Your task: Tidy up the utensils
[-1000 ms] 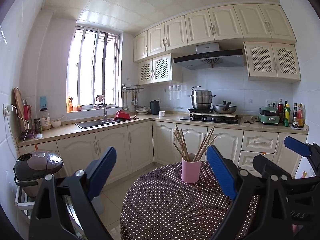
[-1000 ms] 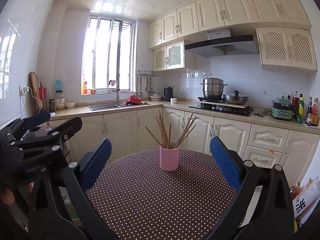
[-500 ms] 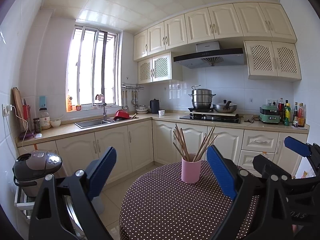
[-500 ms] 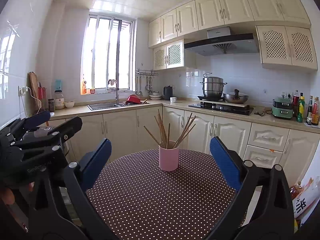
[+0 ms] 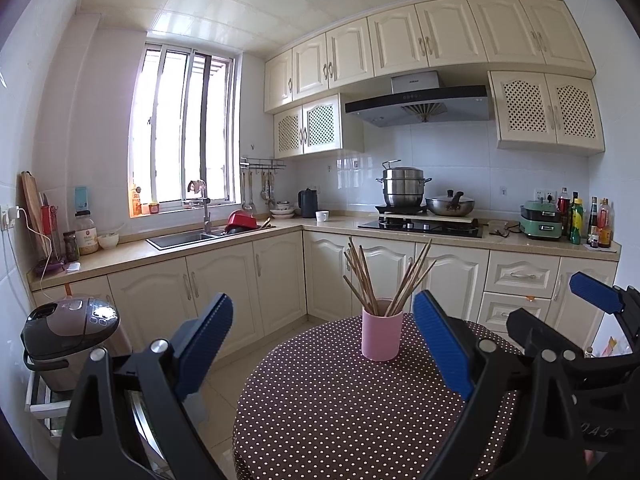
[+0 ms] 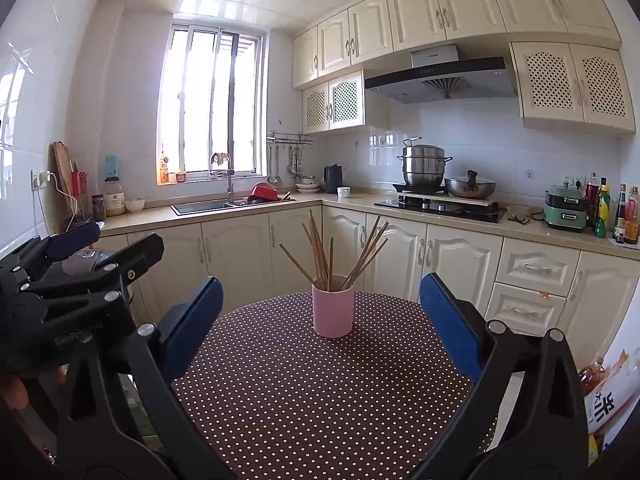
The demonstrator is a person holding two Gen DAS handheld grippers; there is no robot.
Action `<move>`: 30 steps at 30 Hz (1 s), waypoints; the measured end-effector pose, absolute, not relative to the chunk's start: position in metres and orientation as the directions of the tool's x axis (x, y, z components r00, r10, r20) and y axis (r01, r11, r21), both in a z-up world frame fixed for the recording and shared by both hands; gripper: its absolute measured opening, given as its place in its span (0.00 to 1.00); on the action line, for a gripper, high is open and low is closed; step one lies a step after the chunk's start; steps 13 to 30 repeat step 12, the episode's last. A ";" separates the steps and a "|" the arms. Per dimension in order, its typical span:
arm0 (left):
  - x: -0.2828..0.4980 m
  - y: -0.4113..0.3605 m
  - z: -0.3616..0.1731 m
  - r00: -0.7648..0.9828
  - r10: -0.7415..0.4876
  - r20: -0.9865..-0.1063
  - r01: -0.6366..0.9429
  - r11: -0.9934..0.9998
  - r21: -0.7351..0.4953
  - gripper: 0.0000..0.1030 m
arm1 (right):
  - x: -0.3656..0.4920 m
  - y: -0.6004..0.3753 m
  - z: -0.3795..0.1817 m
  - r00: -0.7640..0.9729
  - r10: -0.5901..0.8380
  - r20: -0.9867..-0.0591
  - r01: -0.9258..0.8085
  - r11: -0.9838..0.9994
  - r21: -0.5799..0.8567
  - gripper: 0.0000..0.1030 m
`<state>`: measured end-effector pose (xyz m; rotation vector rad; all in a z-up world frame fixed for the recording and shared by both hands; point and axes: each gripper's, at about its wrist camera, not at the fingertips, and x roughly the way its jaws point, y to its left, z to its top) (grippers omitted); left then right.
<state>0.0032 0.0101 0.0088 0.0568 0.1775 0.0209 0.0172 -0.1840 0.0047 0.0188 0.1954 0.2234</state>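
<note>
Item 1: left claw. I see its blue-padded jaws spread wide apart, holding nothing, raised above the near left edge of the worktop. In the right wrist view it shows at 9 o'clock, with a bit of the person's hand below it at 8 o'clock.

Item 2: right claw. Its jaws also stand wide apart and empty, and the cup sits framed between them, well beyond the tips. In the left wrist view the same claw shows at 3 o'clock.

Item 3: pink cup. It stands upright on the round worktop, which wears a brown cloth with white dots, toward the far side of it. From the left wrist it lies at about 5 o'clock of centre.

Item 4: chopsticks. I count a loose bundle of wooden sticks standing in the cup, fanning outward toward 11 and 1 o'clock; the exact count I cannot tell.

Item 5: surroundings. A rice cooker sits low at 8 o'clock in the left view. Behind the cup runs a kitchen counter with a sink, a steamer pot and a wok.
</note>
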 end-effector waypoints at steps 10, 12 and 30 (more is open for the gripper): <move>0.040 0.000 -0.013 0.965 0.027 -0.260 -0.011 0.998 0.064 0.87 | 0.047 -0.189 -0.018 0.941 0.223 -0.255 -0.214 0.975 0.066 0.94; 0.049 -0.001 -0.019 0.959 0.027 -0.283 -0.009 0.998 0.063 0.87 | 0.055 -0.190 -0.025 0.936 0.223 -0.273 -0.211 0.975 0.071 0.94; 0.049 -0.001 -0.019 0.959 0.027 -0.283 -0.009 0.998 0.063 0.87 | 0.055 -0.190 -0.025 0.936 0.223 -0.273 -0.211 0.975 0.071 0.94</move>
